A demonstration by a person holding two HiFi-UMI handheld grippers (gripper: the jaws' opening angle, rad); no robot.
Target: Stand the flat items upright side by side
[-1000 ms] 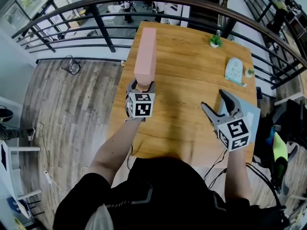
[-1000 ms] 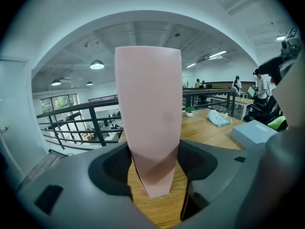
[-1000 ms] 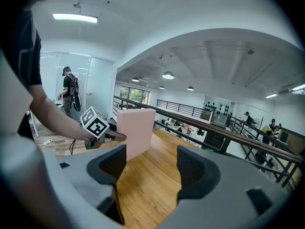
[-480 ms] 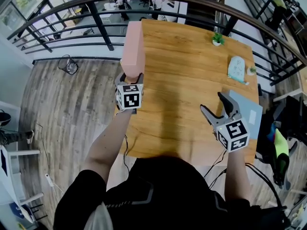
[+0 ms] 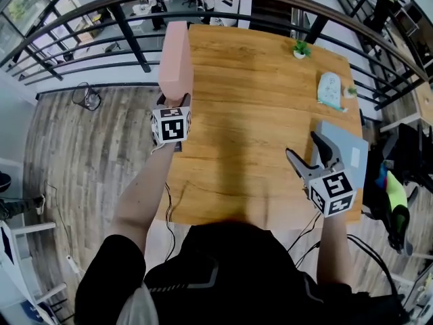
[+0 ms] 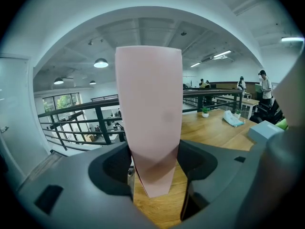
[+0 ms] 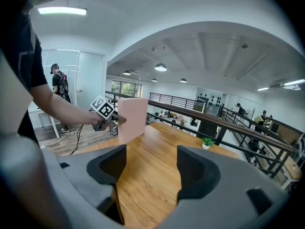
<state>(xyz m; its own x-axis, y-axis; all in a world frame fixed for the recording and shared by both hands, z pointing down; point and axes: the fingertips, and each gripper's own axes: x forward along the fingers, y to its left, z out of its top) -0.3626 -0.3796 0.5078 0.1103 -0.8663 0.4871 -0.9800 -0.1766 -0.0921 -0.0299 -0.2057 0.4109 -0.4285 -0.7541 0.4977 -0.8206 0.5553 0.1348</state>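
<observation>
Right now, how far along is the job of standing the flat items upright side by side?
Done: nothing stands upright on the table yet. In hand: the left gripper is shut on the pink board, held up at the table's left edge; the right gripper is open and empty. Left: the grey-blue board and pale item lie flat at the right.

Left claw (image 5: 174, 101): jaws clamped on the lower end of a pink panel (image 5: 176, 58), which is carried upright; left forearm (image 5: 143, 193) bare, stretched forward.
Right claw (image 5: 302, 145): jaws wide apart, empty, tilted downward; right forearm (image 5: 330, 249) extended.
</observation>
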